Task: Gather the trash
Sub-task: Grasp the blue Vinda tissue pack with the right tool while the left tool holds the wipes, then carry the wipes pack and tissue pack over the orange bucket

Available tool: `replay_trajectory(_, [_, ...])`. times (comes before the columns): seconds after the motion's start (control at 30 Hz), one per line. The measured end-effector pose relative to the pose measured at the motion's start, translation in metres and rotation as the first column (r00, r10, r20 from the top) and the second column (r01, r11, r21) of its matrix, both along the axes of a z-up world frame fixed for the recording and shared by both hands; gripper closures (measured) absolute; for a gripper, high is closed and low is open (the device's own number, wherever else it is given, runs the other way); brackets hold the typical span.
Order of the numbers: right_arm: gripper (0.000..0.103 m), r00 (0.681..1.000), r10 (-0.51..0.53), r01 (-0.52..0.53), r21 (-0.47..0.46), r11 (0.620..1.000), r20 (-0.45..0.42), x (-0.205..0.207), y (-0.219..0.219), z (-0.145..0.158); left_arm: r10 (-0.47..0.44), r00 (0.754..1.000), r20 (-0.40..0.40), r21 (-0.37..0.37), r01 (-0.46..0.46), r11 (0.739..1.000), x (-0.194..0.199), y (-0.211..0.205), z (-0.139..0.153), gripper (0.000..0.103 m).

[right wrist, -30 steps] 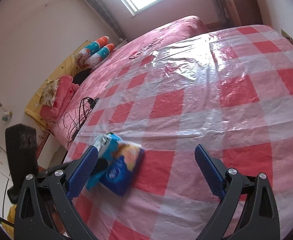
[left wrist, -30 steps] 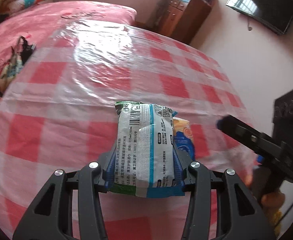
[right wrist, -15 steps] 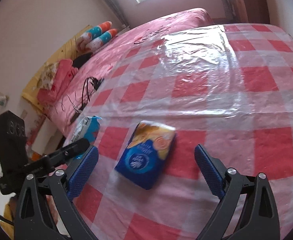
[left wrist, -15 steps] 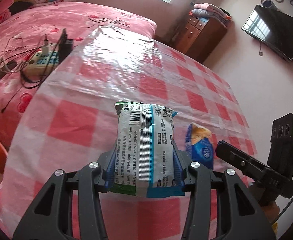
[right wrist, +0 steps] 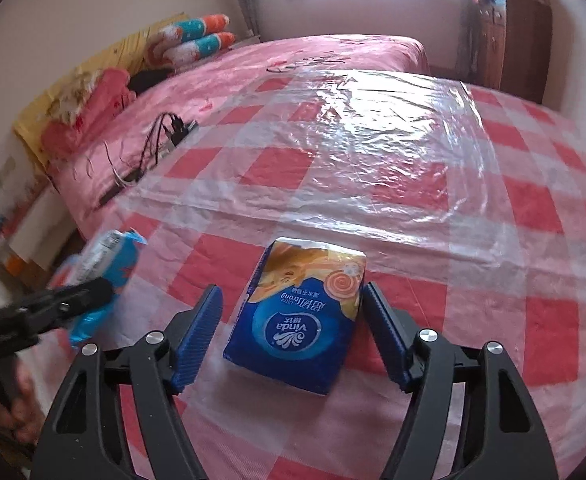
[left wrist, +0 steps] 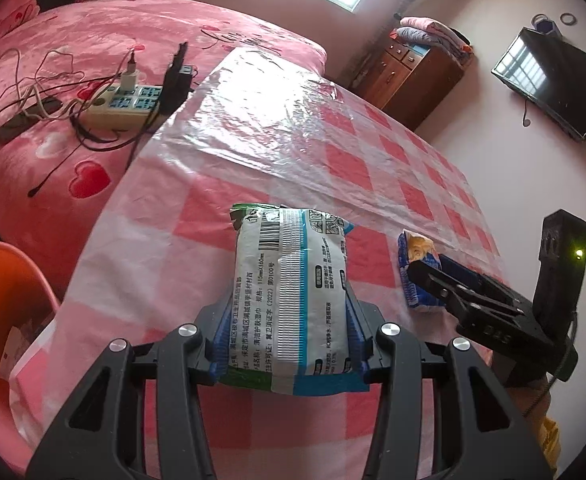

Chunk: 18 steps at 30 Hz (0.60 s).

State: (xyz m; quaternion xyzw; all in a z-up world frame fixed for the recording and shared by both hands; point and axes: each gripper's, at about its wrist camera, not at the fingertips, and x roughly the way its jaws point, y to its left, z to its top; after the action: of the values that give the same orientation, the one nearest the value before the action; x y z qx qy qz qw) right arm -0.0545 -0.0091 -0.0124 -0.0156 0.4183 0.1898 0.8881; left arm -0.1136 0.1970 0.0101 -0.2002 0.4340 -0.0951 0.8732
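Note:
My left gripper (left wrist: pixel 289 336) is shut on a white and blue wet-wipe packet (left wrist: pixel 293 292) and holds it above the left edge of the checked table. The packet also shows in the right wrist view (right wrist: pixel 101 276). A blue and orange Vinda tissue pack (right wrist: pixel 301 316) lies flat on the red and white plastic tablecloth (right wrist: pixel 373 184). My right gripper (right wrist: pixel 293 332) is open, with its jaws on either side of the tissue pack and small gaps left. The tissue pack also shows in the left wrist view (left wrist: pixel 417 272), partly behind the right gripper (left wrist: pixel 465 296).
An orange bin (left wrist: pixel 1 292) stands on the floor at the table's left edge. A pink bed (left wrist: pixel 53 80) with a power strip (left wrist: pixel 129 108) and cables lies beyond. A wooden cabinet (left wrist: pixel 413 76) and a wall television (left wrist: pixel 553 80) are at the back right.
My left gripper has carried the packet leftwards to the table's edge, so the orange bin comes into view. My right gripper has moved in around the tissue pack and narrowed.

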Motion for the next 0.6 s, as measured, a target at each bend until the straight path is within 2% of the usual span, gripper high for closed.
replay_trajectory(0.07, [0.032, 1.0, 0.012, -0.011, -0.038, 0.999, 0.006, 0.0, 0.005, -0.002, 0.001, 1.0, 0.002, -0.006, -0.001, 1.0, -0.003, 0.005, -0.001, 0.055])
replay_trajectory(0.13, [0.041, 1.0, 0.013, -0.011, -0.091, 0.996, 0.02, -0.002, 0.011, -0.003, 0.003, 1.0, 0.004, -0.01, -0.003, 1.0, -0.007, 0.01, -0.001, 0.055])
replay_trajectory(0.23, [0.045, 0.999, 0.013, -0.009, -0.128, 0.992, 0.03, -0.002, 0.017, -0.004, 0.004, 1.0, 0.01, -0.021, -0.004, 1.0, -0.013, 0.017, -0.001, 0.055])
replay_trajectory(0.33, [0.05, 0.999, 0.013, -0.008, -0.131, 0.991, 0.034, -0.002, 0.015, -0.005, 0.005, 1.0, 0.017, -0.031, -0.004, 0.999, -0.018, 0.023, -0.001, 0.055])
replay_trajectory(0.4, [0.06, 0.999, 0.026, -0.021, -0.123, 0.992, 0.037, -0.003, 0.015, -0.005, 0.007, 1.0, 0.022, -0.04, -0.006, 0.999, -0.022, 0.027, -0.001, 0.055])
replay_trajectory(0.6, [0.064, 0.998, 0.039, -0.034, -0.105, 0.994, 0.05, -0.008, 0.016, -0.001, 0.015, 0.999, 0.031, -0.06, -0.013, 0.998, -0.031, 0.042, -0.002, 0.055])
